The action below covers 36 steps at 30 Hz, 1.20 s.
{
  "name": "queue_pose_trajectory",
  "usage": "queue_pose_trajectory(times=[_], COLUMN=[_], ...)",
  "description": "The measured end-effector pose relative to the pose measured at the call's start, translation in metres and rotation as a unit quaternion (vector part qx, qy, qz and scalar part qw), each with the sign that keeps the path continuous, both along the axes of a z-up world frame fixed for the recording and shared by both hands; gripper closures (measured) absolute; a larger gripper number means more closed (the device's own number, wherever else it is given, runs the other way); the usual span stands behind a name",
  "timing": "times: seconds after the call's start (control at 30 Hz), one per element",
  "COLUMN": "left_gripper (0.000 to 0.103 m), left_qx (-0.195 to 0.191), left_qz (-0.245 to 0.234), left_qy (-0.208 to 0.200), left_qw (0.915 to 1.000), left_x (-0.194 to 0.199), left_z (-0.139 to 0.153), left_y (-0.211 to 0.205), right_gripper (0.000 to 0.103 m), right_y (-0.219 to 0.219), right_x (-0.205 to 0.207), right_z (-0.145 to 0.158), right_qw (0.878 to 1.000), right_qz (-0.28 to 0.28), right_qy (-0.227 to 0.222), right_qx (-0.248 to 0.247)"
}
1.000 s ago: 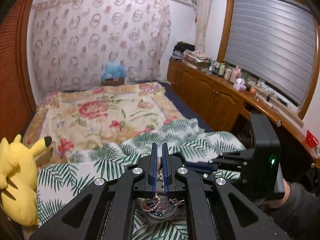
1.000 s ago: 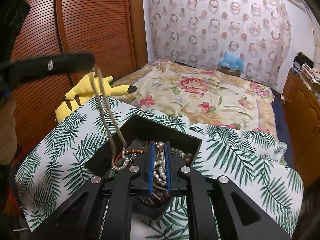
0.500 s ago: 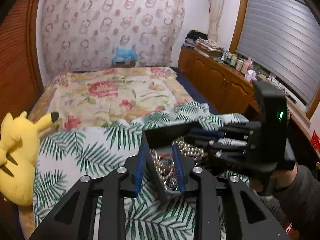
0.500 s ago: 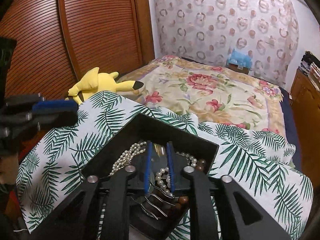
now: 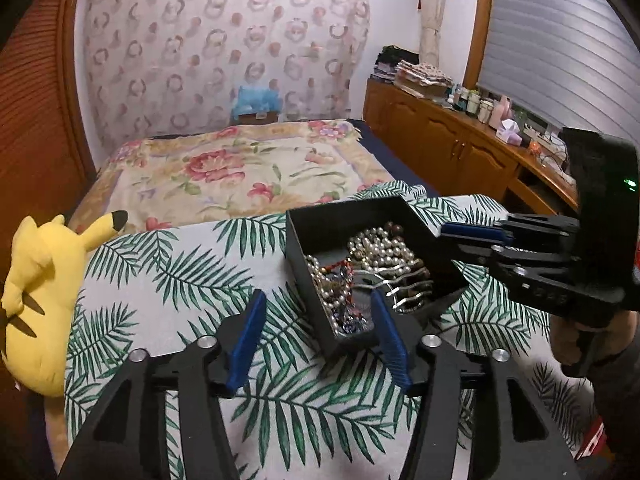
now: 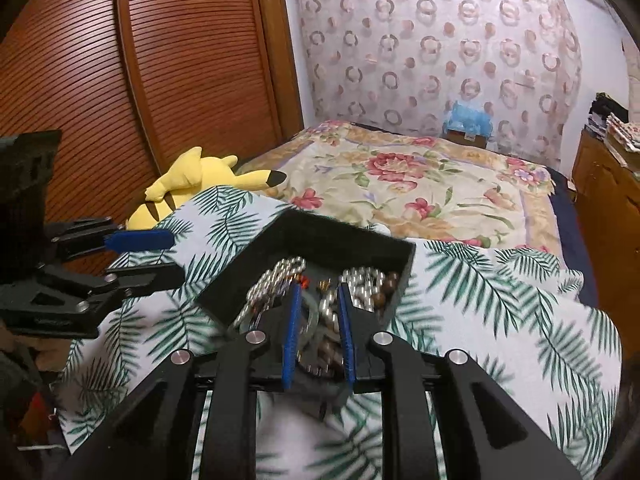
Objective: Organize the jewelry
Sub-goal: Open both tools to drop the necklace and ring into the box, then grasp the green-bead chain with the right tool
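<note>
A: The jewelry point(image 5: 368, 264) lay heaped in the black box point(image 5: 316, 220), which sat on the palm-print cloth point(image 5: 168, 280) at the near end of the bed; pearls, dark beads and a silver comb-like piece were knotted together.

B: And the tools?

A: The left gripper point(image 5: 316, 336) stood wide and empty, its right finger over the box's near corner; the right gripper point(image 6: 318, 332) hung over the near side of the heap, jaws parted narrowly, holding nothing that I could make out.

B: What looked risky?

A: Tangling, I judged; a pinch on one strand could have dragged its neighbours out, and the loose pearls might have spilled onto the cloth.

B: The box itself?

A: It seemed light and sat on soft bedding; a snagged pull could have tipped it or slid it toward the near edge.

B: Anything nearby?

A: Only the yellow plush point(image 5: 36, 292), well apart at the left.
</note>
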<state>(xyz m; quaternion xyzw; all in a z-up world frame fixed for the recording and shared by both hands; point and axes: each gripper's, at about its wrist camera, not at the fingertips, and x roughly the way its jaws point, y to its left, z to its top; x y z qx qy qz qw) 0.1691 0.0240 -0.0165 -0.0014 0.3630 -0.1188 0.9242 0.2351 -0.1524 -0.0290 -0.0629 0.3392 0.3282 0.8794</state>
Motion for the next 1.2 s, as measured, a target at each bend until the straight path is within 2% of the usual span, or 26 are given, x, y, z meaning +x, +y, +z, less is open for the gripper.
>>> queue_pose_trajectory(times=[0.2,0.27,0.33,0.4,0.73,1.2], left_gripper=[0.027,0.025,0.023,0.016,0.015,0.015], left_qx=[0.005,0.005,0.005,0.008,0.005,-0.002], left_qz=[-0.001,-0.002,-0.002,0.000,0.002,-0.003], left_qy=[0.006,0.007,0.009,0.008,0.008,-0.003], left_qw=[1.0000,1.0000,0.9999,0.9999,1.0000,1.0000], left_x=[-0.010,-0.015,-0.019,-0.026,-0.063,-0.105], left_z=[-0.008,-0.010,-0.012,-0.015,-0.032,-0.038], left_y=[-0.007,-0.008,-0.009,-0.010,-0.010,-0.007], right_gripper=[0.081,0.075,0.074,0.074,0.074,0.074], right_y=[-0.014,-0.018,-0.021,-0.025,-0.036,-0.008], right_x=[-0.033,-0.045,-0.056,-0.065,-0.101,-0.127], right_z=[-0.002,-0.006,-0.010,-0.016,-0.041,-0.068], right_qw=[1.000,1.000,1.000,1.000,0.999,0.996], right_qz=[-0.006,-0.007,-0.011,-0.015,-0.029,-0.004], right_qy=[-0.001,0.000,0.001,0.003,0.019,0.045], right_qx=[-0.004,-0.007,-0.011,-0.014,-0.028,-0.072])
